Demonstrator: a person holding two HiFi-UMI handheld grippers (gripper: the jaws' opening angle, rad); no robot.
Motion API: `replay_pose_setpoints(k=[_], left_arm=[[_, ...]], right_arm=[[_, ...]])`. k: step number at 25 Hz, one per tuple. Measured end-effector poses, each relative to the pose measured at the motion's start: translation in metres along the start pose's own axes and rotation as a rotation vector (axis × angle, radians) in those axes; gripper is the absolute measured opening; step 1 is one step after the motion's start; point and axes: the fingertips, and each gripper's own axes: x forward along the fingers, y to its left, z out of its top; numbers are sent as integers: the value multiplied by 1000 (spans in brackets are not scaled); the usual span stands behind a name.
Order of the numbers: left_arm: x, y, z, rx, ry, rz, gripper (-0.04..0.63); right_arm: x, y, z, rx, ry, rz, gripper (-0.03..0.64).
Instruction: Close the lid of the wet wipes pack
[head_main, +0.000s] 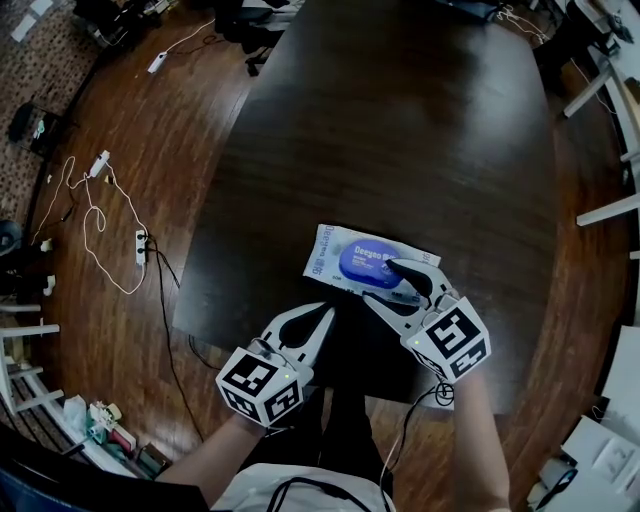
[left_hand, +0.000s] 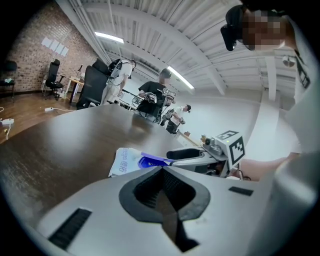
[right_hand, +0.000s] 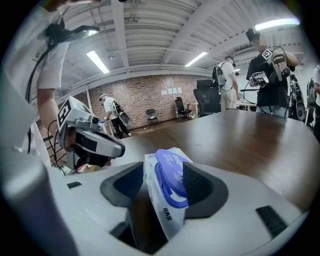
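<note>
The right hand-held gripper has its jaws closed down to a narrow gap with the wet wipes pack between them. In the right gripper view one pad presses on the blue lid and the other sits against the pack's back; the lid lies flat on the pack. The left hand-held gripper has its jaws together with nothing between them, and it sits lower left of the pack, apart from it, by the near edge of the bench.

The pack lies near the bottom edge of the dark bench, just right of centre in the head view. Around the bench is a wooden floor, with white cables and a power strip at the left of the frame. In the gripper views, people stand in the background by a brick wall and office chairs.

The right hand-held gripper covers the pack's near end in the head view, and whether that end is lifted off the bench is hard to tell. The print on the pack is too small to read.
</note>
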Motion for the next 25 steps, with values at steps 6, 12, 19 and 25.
replay_pose_setpoints(k=[6, 12, 19, 25], left_arm=[[-1, -3, 5, 3, -8, -1, -3], [-3, 2, 5, 1, -9, 2, -3], [-4, 8, 8, 3, -4, -5, -3], [-3, 9, 7, -1, 2, -16, -3]], right_arm=[[2, 6, 6, -30, 21, 10, 233], [16, 16, 4, -58, 58, 32, 233], [27, 22, 0, -68, 111, 48, 233], [30, 23, -6, -57, 131, 50, 233]])
